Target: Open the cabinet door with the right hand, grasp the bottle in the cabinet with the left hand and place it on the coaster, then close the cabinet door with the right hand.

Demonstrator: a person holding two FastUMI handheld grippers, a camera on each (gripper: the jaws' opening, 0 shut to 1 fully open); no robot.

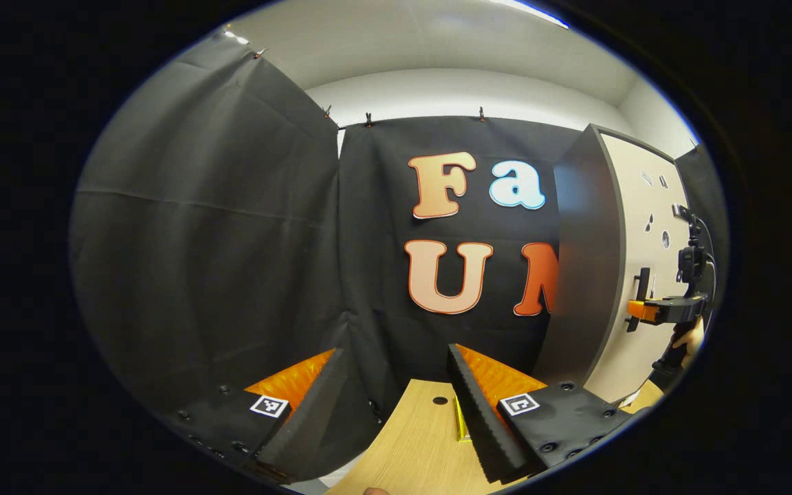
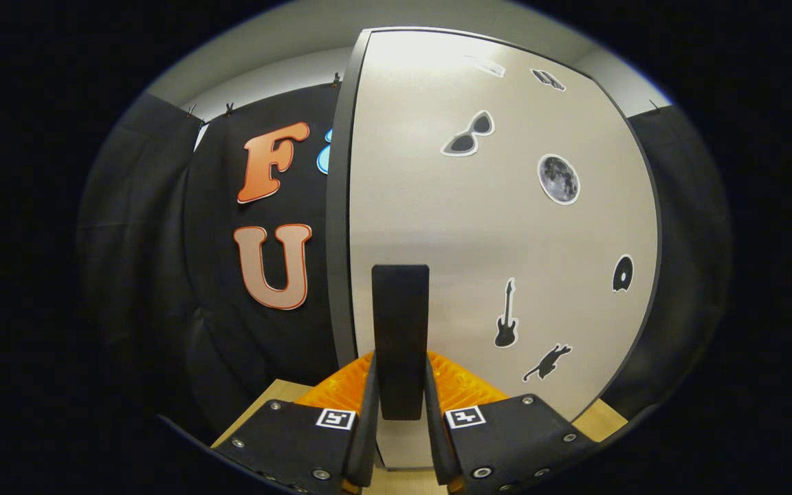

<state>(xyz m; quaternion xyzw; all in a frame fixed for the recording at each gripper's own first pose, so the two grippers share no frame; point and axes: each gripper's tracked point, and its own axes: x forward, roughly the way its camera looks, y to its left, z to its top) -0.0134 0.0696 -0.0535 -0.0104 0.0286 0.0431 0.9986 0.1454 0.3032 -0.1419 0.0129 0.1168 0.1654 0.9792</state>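
Note:
The cabinet stands at the right of the left gripper view, dark grey on its side. Its pale door lies flush with the cabinet's edge and hides the inside. A black vertical handle sits near the door's left edge. My right gripper is shut on that handle, with a finger pressing each side. From the left gripper view, the right gripper reaches the handle with a hand behind it. My left gripper hangs open over the wooden table, holding nothing.
A small yellow object lies on the table, partly hidden behind one left finger. A dark round hole marks the tabletop near the back edge. Black cloth walls close in the left and back. Stickers dot the door.

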